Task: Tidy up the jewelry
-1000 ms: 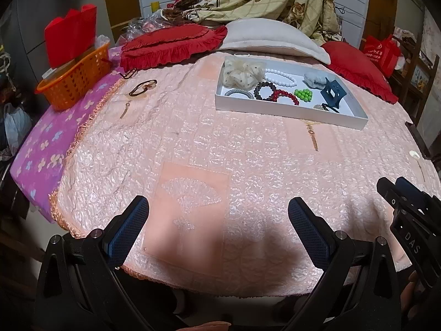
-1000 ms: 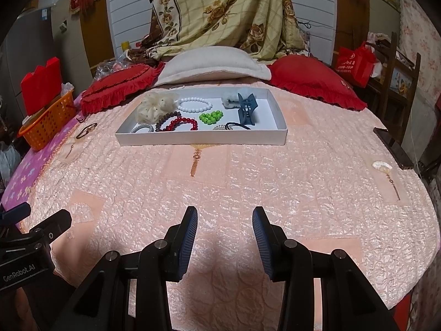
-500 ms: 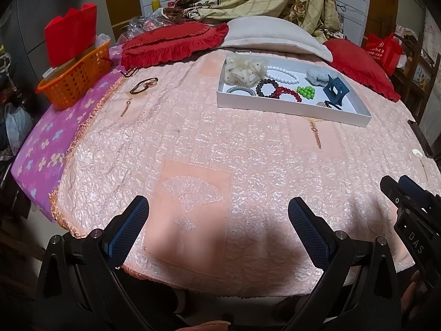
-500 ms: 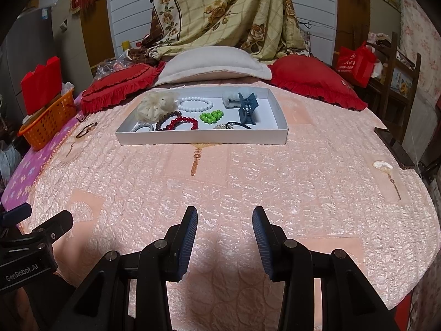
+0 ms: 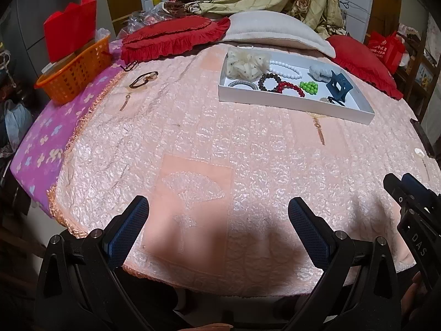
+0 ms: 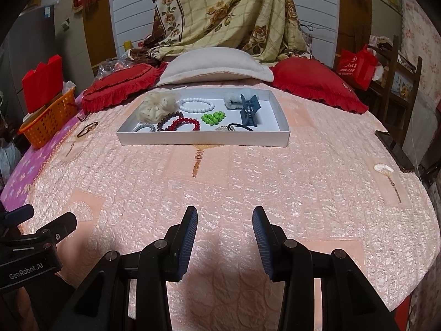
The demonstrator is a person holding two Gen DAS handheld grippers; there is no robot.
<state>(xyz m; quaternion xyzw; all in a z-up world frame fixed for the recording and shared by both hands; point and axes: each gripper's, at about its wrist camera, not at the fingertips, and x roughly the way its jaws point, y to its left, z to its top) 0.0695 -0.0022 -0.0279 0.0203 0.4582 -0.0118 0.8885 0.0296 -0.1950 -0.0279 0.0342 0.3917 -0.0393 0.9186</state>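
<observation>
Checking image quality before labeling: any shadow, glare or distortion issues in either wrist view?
Left wrist: dark shadow on the bedspread between the jaws, fisheye bend on the white tray. Right wrist: similar shadow near the jaws, sheen on the quilting, black vignette corners; tray contents stay sharp.

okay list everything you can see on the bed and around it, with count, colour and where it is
tray: 1, white, far middle of bedspread
scrunchie: 1, cream, tray's left end
bead bracelets: 4 in tray: white, brown, red, green
claw clip: 1, blue, tray's right part
loose bangle: 1, dark, on bedspread left of tray
basket: 1, orange, bed's left edge
cushions: 2, red, flanking the pillow
pillow: 1, off-white, behind tray
bedspread: 1, peach
left gripper: black with blue pads, wide open, empty
right gripper: same colours, open, empty
</observation>
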